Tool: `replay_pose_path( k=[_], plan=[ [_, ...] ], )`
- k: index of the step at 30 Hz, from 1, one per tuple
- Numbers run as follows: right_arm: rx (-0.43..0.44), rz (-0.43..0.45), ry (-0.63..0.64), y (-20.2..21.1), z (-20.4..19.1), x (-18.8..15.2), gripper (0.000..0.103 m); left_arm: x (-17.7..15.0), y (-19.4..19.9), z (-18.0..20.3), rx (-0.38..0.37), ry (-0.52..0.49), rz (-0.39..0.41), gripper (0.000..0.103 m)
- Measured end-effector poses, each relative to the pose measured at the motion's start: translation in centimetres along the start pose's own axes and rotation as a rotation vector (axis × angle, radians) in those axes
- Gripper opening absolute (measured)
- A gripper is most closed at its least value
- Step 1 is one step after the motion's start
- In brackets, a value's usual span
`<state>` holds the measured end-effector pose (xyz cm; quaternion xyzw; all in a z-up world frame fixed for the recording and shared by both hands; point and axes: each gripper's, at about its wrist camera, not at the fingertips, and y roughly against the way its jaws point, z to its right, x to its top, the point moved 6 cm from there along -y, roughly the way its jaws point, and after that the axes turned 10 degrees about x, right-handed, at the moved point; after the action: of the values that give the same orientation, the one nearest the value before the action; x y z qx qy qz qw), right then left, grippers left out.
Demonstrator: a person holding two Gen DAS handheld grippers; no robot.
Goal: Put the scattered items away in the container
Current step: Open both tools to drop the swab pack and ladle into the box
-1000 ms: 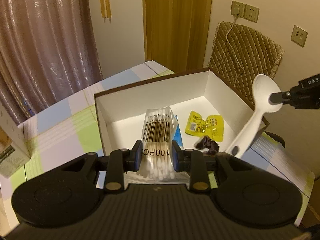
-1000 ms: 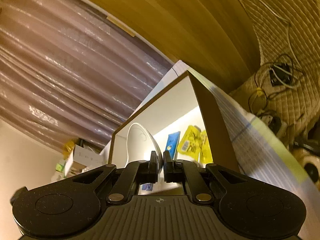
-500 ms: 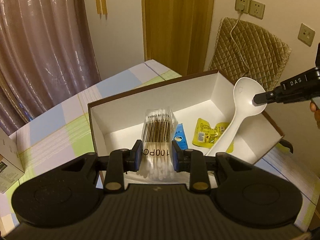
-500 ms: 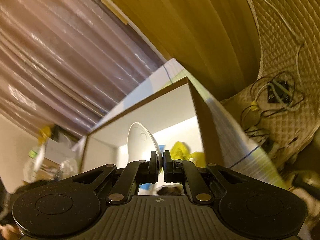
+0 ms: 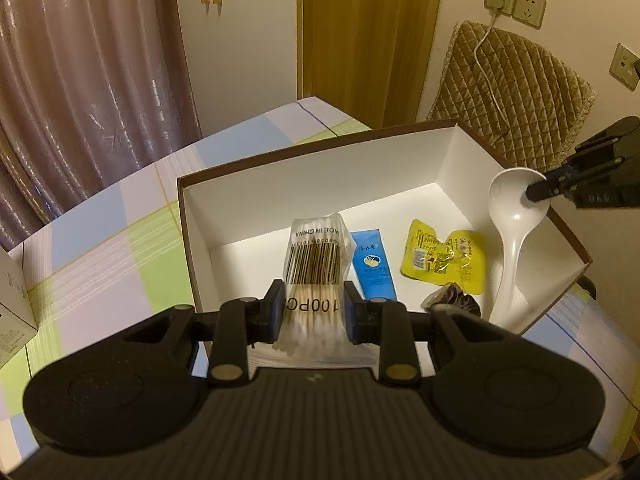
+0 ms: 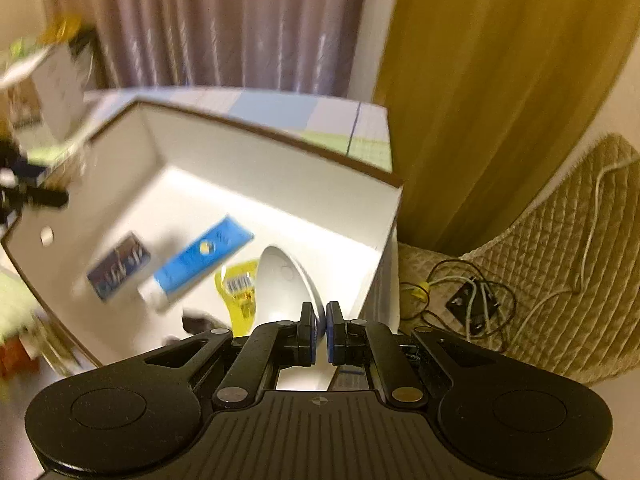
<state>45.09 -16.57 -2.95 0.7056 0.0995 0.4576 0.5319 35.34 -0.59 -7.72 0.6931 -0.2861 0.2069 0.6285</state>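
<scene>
— What do you see of the items?

— I see the open white box with its brown rim. On its floor lie a blue tube, a yellow packet and a dark wrapped piece, near the right.

— And those not lying?

— I see the cotton swab bag clamped at the near wall, and the white spoon standing tilted, handle down, at the right wall.

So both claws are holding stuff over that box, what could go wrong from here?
1. The right gripper pinches the white spoon only at its bowl edge, and the handle end sits low by the box's right wall. It could slip or pivot.
2. If released now, the spoon might land on the yellow snack packet.
3. The left gripper squeezes a thin bag of cotton swabs, which may snag or tip when released.
</scene>
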Motion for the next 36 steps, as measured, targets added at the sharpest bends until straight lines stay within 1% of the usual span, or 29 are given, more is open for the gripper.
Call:
replay_pose_path(
  k=[3, 5, 8, 11, 12, 13, 14, 15, 16, 19, 23, 25, 30, 31, 32, 33, 36],
  plan=[
    [-0.061, -0.024, 0.068, -1.0, -0.5, -0.2, 0.008, -0.1, -0.2, -0.1, 0.001, 0.002, -0.006, 0.025],
    [-0.072, -0.021, 0.077, -1.5, -0.1, -0.1, 0.008, -0.3, -0.3, -0.2, 0.002, 0.004, -0.01, 0.025],
    [-0.056, -0.002, 0.045, -1.8, 0.5, 0.3, 0.008, -0.4, -0.5, -0.3, 0.006, 0.009, -0.018, 0.025],
    [-0.02, 0.032, -0.004, -1.8, 1.0, 0.8, 0.008, -0.6, -0.7, -0.3, 0.009, 0.014, -0.026, 0.025],
    [0.005, 0.045, -0.028, -1.7, 1.1, 0.9, 0.02, -0.6, -0.8, -0.3, 0.01, 0.016, -0.027, 0.025],
    [0.037, 0.058, -0.058, -1.7, 1.1, 1.1, 0.039, -0.7, -0.8, -0.3, 0.011, 0.018, -0.029, 0.025],
    [0.07, 0.081, -0.09, -1.5, 1.1, 1.4, 0.081, -0.7, -0.9, -0.3, 0.012, 0.019, -0.031, 0.025],
    [0.112, 0.121, -0.116, -1.2, 1.0, 1.5, 0.087, -0.8, -0.9, -0.3, 0.015, 0.02, -0.033, 0.025],
    [0.137, 0.146, -0.133, -0.9, 0.8, 1.6, 0.087, -0.8, -1.0, -0.3, 0.018, 0.022, -0.035, 0.025],
    [0.116, 0.143, -0.14, -1.1, 0.4, 1.9, 0.087, -1.0, -1.1, -0.4, 0.021, 0.022, -0.044, 0.025],
    [0.162, 0.16, -0.214, -0.4, 0.7, 1.8, 0.087, -1.2, -1.4, -0.3, 0.028, 0.03, -0.063, 0.025],
    [0.166, 0.167, -0.232, 0.0, 0.7, 1.7, 0.087, -1.4, -1.7, -0.2, 0.038, 0.038, -0.079, 0.025],
    [0.173, 0.172, -0.242, 1.0, 0.4, 1.1, 0.087, -1.9, -2.8, -0.6, 0.084, 0.105, -0.128, 0.026],
    [0.174, 0.169, -0.242, 1.2, 0.3, 1.0, 0.087, -2.0, -3.0, -0.7, 0.095, 0.124, -0.136, 0.029],
    [0.174, 0.167, -0.24, 1.3, 0.2, 0.9, 0.087, -2.1, -3.0, -0.8, 0.099, 0.135, -0.144, 0.038],
    [0.173, 0.163, -0.237, 1.5, 0.1, 0.8, 0.087, -2.1, -3.0, -0.9, 0.105, 0.142, -0.145, 0.04],
    [0.166, 0.136, -0.228, 1.8, -0.2, 0.3, 0.087, -2.3, -2.8, -1.0, 0.115, 0.145, -0.153, 0.041]
  ],
)
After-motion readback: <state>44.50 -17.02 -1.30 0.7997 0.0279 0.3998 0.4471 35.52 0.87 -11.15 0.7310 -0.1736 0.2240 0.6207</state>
